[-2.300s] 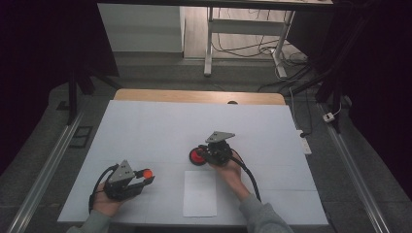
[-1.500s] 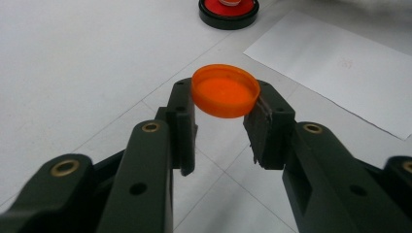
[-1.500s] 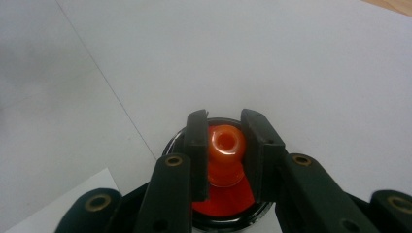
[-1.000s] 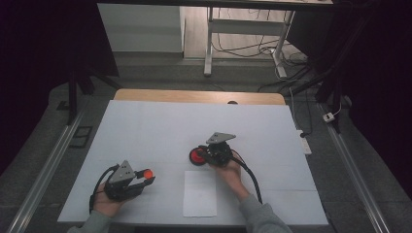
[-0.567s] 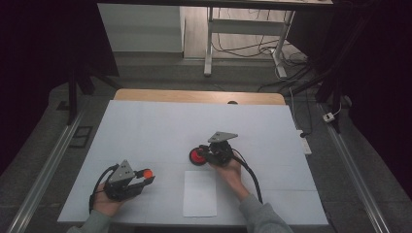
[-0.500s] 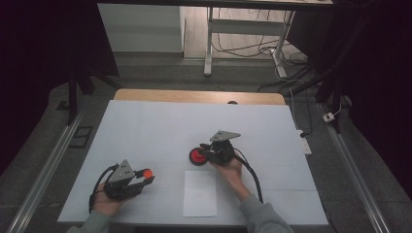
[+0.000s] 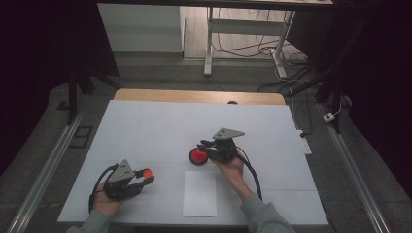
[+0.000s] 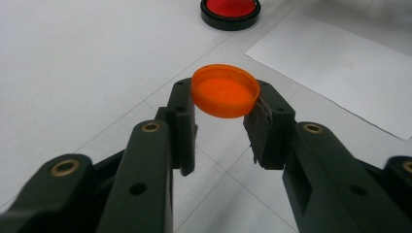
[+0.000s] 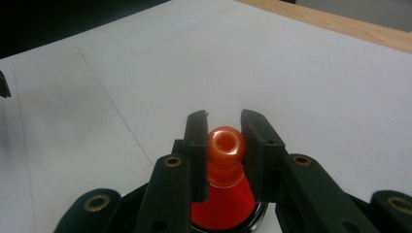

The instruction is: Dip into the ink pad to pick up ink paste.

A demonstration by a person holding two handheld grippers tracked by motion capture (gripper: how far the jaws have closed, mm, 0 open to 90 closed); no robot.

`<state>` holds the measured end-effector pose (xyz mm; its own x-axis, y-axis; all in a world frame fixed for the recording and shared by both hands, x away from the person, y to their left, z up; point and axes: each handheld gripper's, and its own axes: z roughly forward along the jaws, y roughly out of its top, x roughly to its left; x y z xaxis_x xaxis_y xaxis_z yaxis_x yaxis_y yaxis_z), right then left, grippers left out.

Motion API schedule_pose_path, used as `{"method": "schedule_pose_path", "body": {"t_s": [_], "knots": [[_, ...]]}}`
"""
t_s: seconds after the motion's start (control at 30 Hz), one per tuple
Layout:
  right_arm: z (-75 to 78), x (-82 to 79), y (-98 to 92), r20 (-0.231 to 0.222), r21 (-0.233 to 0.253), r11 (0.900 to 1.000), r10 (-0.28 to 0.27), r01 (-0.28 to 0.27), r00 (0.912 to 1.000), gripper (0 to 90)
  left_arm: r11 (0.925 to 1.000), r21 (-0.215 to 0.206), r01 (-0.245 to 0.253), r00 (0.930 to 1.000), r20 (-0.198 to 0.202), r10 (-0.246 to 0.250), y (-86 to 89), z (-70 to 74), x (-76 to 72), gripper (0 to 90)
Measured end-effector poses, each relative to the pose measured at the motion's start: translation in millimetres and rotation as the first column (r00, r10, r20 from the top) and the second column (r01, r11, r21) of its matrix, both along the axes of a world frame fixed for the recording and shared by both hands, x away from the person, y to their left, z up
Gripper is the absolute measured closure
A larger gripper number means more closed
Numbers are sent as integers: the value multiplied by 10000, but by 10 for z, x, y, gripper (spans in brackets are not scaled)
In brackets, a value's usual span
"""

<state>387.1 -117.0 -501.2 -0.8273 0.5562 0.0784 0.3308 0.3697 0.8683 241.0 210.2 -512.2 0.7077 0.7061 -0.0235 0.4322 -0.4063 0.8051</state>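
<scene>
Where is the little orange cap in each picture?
High view: the orange cap is low on the left, at the tip of the left gripper.
Left gripper view: the cap sits in the middle, pinched between the two black jaws.
Right gripper view: I can't find the cap here; the right gripper grips an orange knob.
Shared landmark: the round red pad with a black rim, at the top of the left gripper view and under the knob.

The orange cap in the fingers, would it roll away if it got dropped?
Probably a little. The orange cap is round and shallow, so on its edge it could roll, then flop flat. It looks like thin, light plastic. The left gripper pinches only its rim, so it might slip.
</scene>
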Motion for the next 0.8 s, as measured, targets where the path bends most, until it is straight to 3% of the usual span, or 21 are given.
{"method": "schedule_pose_path", "body": {"t_s": [0.8], "knots": [[-189,16,112,-161,-895,9959,118,-132,9998,726,10000,42,16,10000,-53,-16,1,-8,5,653]]}}
